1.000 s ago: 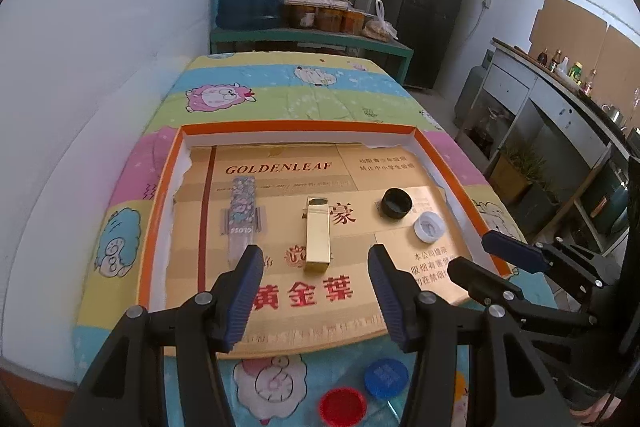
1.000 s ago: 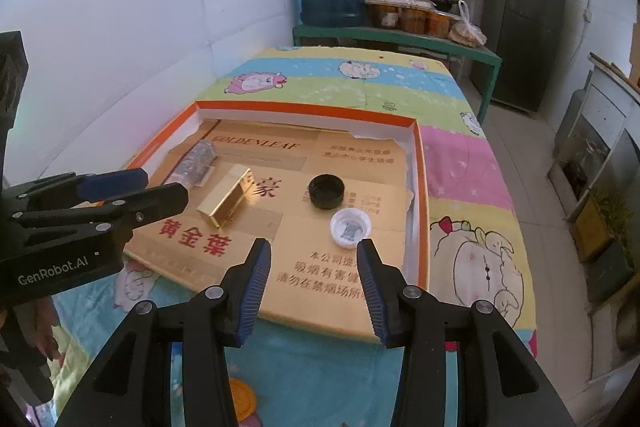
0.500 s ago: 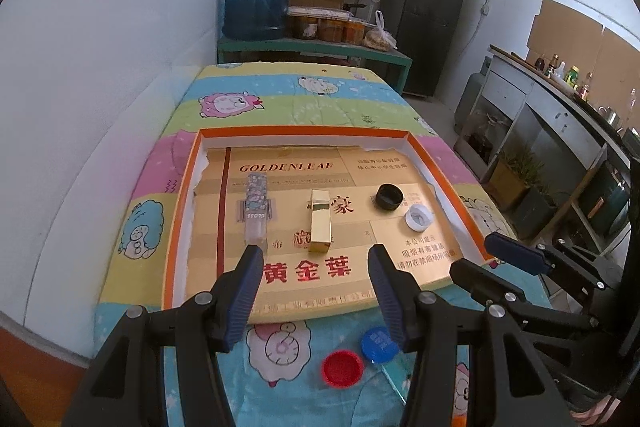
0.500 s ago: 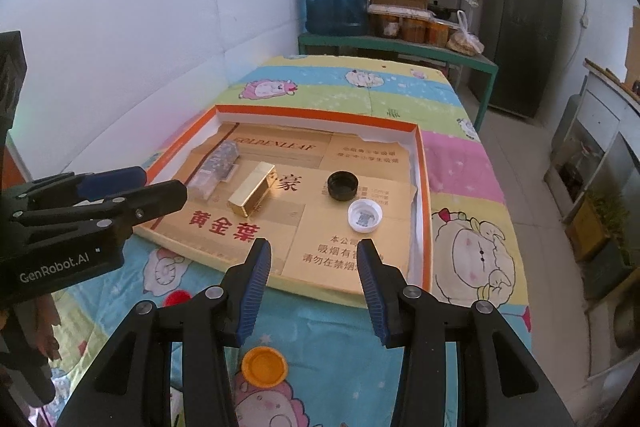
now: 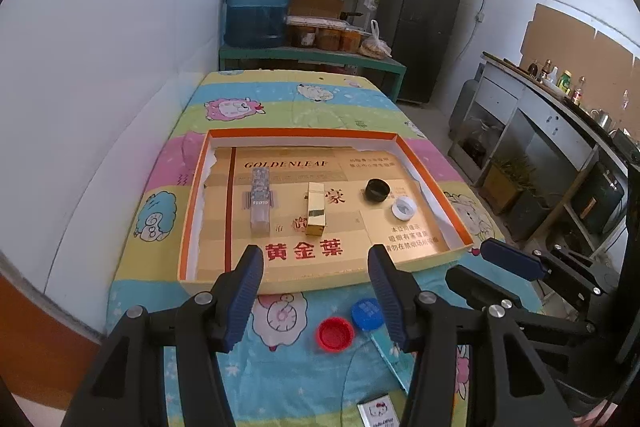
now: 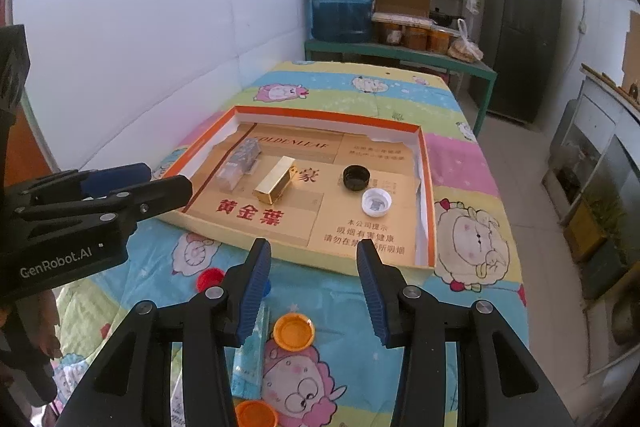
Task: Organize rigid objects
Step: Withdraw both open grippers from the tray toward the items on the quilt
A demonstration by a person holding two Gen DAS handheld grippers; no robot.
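An orange-rimmed cardboard tray (image 5: 187, 211) lined with gold "GOLDENLEAF" card sits on a cartoon-sheep cloth (image 5: 288, 99) and holds four items: one clear patterned tube (image 5: 259, 199) at the left, one gold box (image 5: 315, 207) beside it, one black cap (image 5: 377, 190) and one white cap (image 5: 403, 207) toward the right. The two caps lie near each other but apart.

Outside the tray, on the cloth near its front edge, lie loose caps: one red cap (image 5: 335, 333) and one blue cap (image 5: 369, 313) just beside it in the left wrist view, and two orange caps, the nearer orange cap (image 6: 256, 414) and the farther orange cap (image 6: 293, 331), in the right wrist view. One small white card (image 5: 378, 410) and one pale blue packet (image 6: 249, 359) also rest there.

The left gripper (image 5: 315, 287) hovers over the tray's front edge, jaws apart and empty. The right gripper (image 6: 313, 287) hangs likewise, jaws apart and empty.

One blue water jug (image 5: 259, 3) stands on a green bench (image 5: 312, 55) beyond the cloth.
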